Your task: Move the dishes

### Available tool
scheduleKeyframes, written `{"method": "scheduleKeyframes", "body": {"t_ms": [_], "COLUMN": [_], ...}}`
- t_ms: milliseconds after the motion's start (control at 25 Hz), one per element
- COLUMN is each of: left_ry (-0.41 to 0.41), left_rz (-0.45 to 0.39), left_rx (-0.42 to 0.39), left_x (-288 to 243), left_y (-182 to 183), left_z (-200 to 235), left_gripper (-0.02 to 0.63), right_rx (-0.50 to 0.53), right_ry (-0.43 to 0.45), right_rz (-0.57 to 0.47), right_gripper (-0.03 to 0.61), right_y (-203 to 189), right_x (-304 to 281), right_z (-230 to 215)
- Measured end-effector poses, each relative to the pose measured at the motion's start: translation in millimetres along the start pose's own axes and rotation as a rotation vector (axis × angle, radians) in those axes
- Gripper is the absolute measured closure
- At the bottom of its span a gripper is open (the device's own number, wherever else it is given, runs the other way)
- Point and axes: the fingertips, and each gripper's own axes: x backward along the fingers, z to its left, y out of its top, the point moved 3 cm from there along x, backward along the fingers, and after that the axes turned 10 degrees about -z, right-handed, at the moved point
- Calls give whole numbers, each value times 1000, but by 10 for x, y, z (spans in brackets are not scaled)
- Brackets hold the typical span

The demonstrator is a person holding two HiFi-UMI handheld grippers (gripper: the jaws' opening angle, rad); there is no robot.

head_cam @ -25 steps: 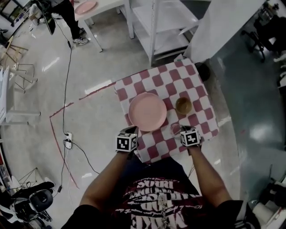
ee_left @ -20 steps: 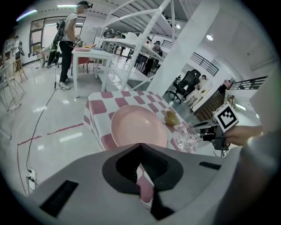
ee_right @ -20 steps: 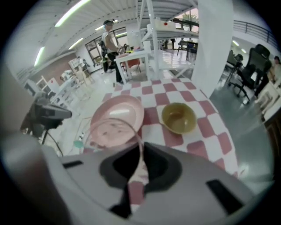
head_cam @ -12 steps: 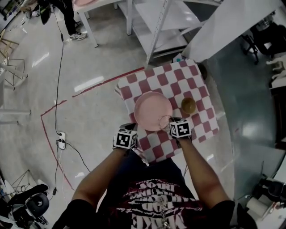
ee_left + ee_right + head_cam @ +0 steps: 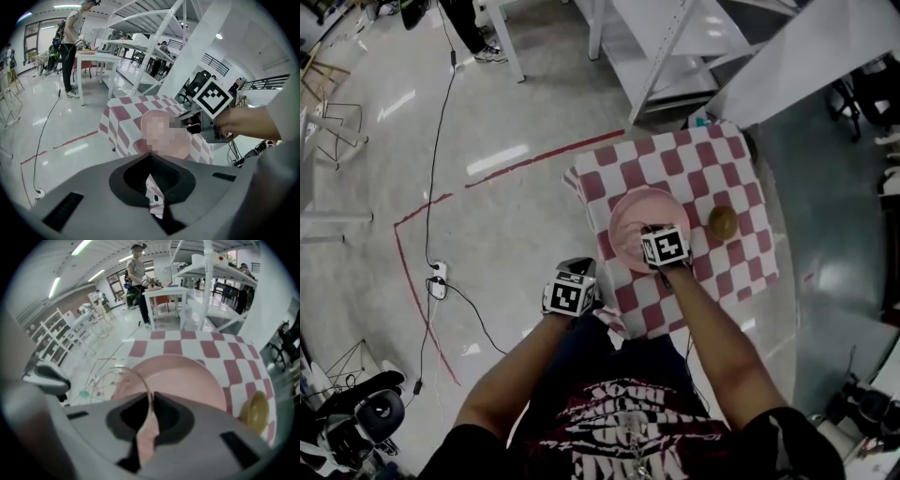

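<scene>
Fingers of the right gripper point(image 5: 152, 397) pinched the rim of a clear glass point(image 5: 121, 380), likely light, slick and breakable, over the pink plate point(image 5: 630, 208) on the checked surface point(image 5: 712, 155); the left gripper point(image 5: 149, 161) had fingers closed, empty.

Red-checked tablecloth point(image 5: 712, 155), white shelving point(image 5: 675, 33), red floor tape point(image 5: 539, 160), black cable point(image 5: 438, 131)

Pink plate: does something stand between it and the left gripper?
Nothing visible blocks the way. Only bare checked tablecloth lies between the left gripper and the pink plate at its near rim. However, the right gripper, shut on the rim of a clear glass, is over the plate's near right part.
</scene>
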Motion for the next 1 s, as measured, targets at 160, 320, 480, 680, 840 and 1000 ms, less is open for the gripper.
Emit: {"method": "scheduleKeyframes", "body": {"t_ms": [160,320,480,680,840,1000], "left_ry": [-19,-11,-24,-63,-64,-78], "left_rz": [45,66,66,65,56,47], "left_rx": [-10,-11,-24,-87,-123,-181], "left_x": [75,112,90,-21,-174,-386], "left_y": [-231,-350,-320,-153,41,227], "left_z": [-3,23,-77,-295,-441,-730], "left_gripper": [588,588,588,588,588,588], "right_rx": [-2,-39,-93,-160,-210,-273], "right_ry": [-16,-18,9,-10,-4,-36], "right_rz": [11,9,-51,-119,-157,-201], "right_gripper": [531,529,425,411,400,400], "right_y": [4,-21,8,-18,-241,-643], "right_x": [-125,-163,-74,275,597,885], "right_z": [40,-33,-46,-184,-387,-726]}}
